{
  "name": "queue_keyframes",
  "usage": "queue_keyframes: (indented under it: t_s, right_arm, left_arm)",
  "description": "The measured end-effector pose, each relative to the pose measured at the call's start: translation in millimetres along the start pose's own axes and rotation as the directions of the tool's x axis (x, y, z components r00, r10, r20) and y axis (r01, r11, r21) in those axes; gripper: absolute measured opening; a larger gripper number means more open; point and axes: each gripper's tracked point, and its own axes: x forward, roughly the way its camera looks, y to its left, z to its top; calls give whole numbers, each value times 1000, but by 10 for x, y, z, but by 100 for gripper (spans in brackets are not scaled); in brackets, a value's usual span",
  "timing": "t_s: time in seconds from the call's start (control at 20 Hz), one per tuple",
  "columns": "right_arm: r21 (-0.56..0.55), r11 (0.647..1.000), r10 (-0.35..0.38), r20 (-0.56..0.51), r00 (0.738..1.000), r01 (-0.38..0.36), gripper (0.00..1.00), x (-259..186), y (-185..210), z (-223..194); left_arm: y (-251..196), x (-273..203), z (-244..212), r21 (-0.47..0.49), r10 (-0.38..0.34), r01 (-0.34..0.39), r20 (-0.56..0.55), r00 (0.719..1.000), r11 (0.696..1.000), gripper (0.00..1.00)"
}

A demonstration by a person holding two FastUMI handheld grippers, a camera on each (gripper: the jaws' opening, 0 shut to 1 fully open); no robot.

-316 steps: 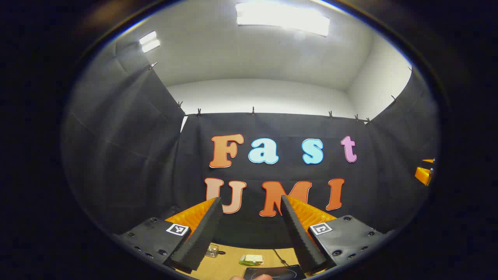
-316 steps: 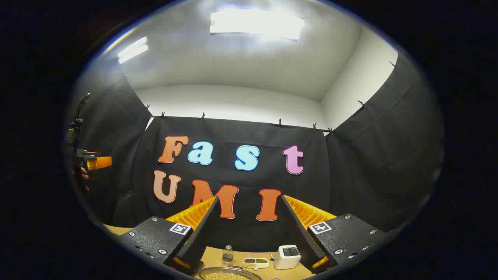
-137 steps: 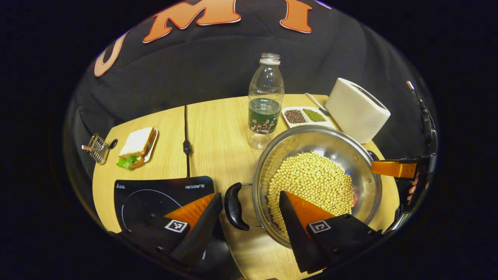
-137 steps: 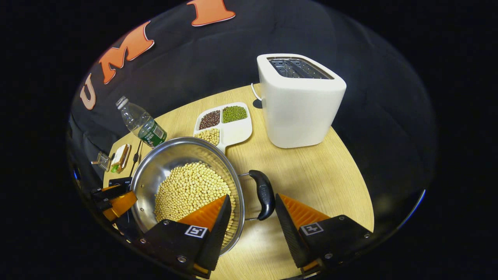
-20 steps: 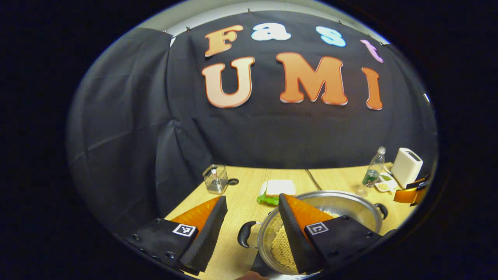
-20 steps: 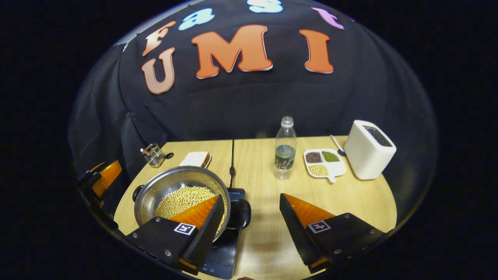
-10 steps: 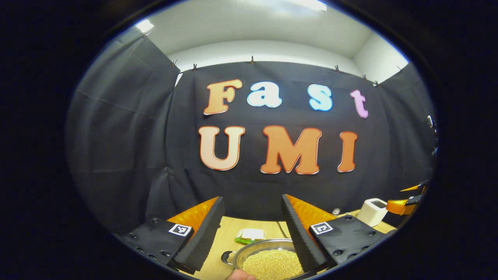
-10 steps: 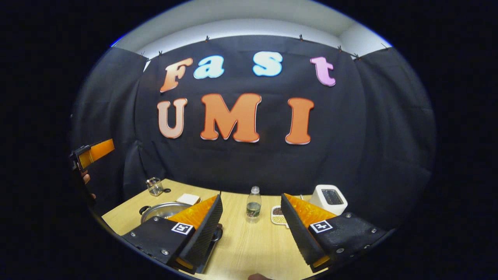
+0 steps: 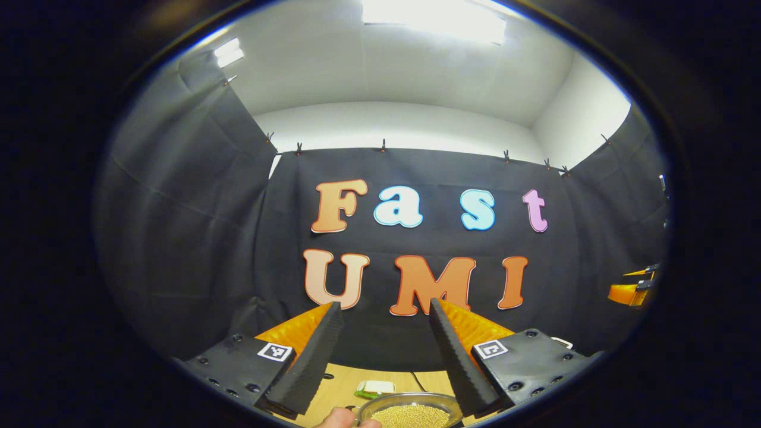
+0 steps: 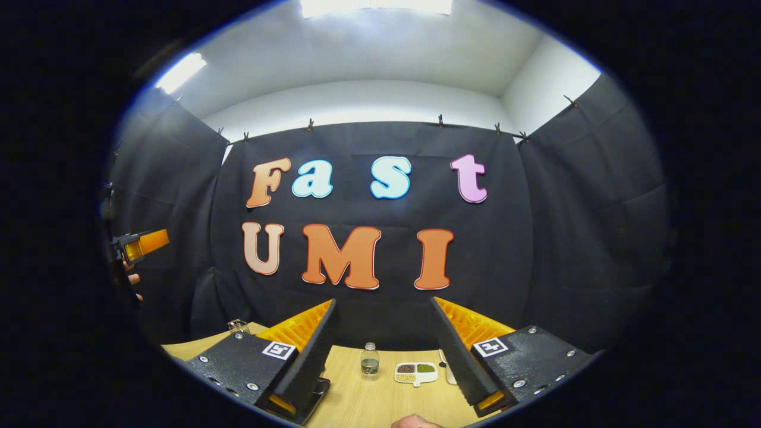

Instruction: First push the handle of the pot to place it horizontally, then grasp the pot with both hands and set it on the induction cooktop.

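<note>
Both grippers are raised above the table and face the booth's black cloth wall. The left gripper (image 9: pixel 380 356) has its jaws spread wide with nothing between them; below them, at the bottom of the left gripper view, the steel pot (image 9: pixel 410 411) of yellow beans sits on the wooden table (image 9: pixel 348 386), though the surface under it is hidden; a sandwich (image 9: pixel 371 389) lies just beyond it toward the far edge; a fingertip (image 9: pixel 342 419) shows at the lower rim. The right gripper (image 10: pixel 386 351) also holds its jaws wide apart and empty; between them, near the far edge of the table, a small bottle (image 10: pixel 369 361) stands beside a divided dish (image 10: pixel 416 373) of beans; a glass holder (image 10: pixel 238 326) sits toward the far left corner.
</note>
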Motion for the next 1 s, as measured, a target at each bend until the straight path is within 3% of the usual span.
queue_keyframes:
  t_s: [0.05,0.2,0.25,0.3,0.4,0.5,0.6,0.7,0.8,0.95,1.0]
  right_arm:
    - [2,1000,1,15,1000,-1,93,-43,-5,81]
    - [16,1000,19,50,999,-19,93,-152,6,279]
    - [13,1000,22,66,998,-23,98,-187,-7,347]
    - [7,1000,25,82,996,-25,93,-202,9,402]
    - [0,999,32,113,993,-32,93,-241,42,454]
    - [-16,998,60,136,989,-58,98,-293,129,462]
    - [-26,997,69,141,988,-66,93,-337,168,450]
    - [-14,998,60,158,986,-59,93,-329,171,512]
    - [-8,999,44,163,986,-43,98,-331,126,510]
    - [16,999,30,150,988,-33,94,-322,63,452]
    - [26,999,29,145,989,-33,94,-307,57,429]
  left_arm:
    - [53,-48,154,10,11,-11,26,1000,1000,98]
    - [122,-122,460,39,32,-35,68,997,999,98]
    - [173,-167,546,53,42,-47,82,996,997,98]
    - [230,-198,592,72,53,-60,95,994,996,98]
    - [242,-236,603,72,55,-63,104,993,995,92]
    - [261,-276,582,65,57,-64,102,993,996,98]
    - [336,-269,598,69,82,-89,105,991,994,95]
    - [336,-281,574,56,89,-96,108,990,994,92]
    - [315,-303,497,36,82,-85,91,992,996,99]
    - [385,-320,516,32,99,-103,96,990,994,92]
    - [397,-321,552,35,109,-113,107,988,993,95]
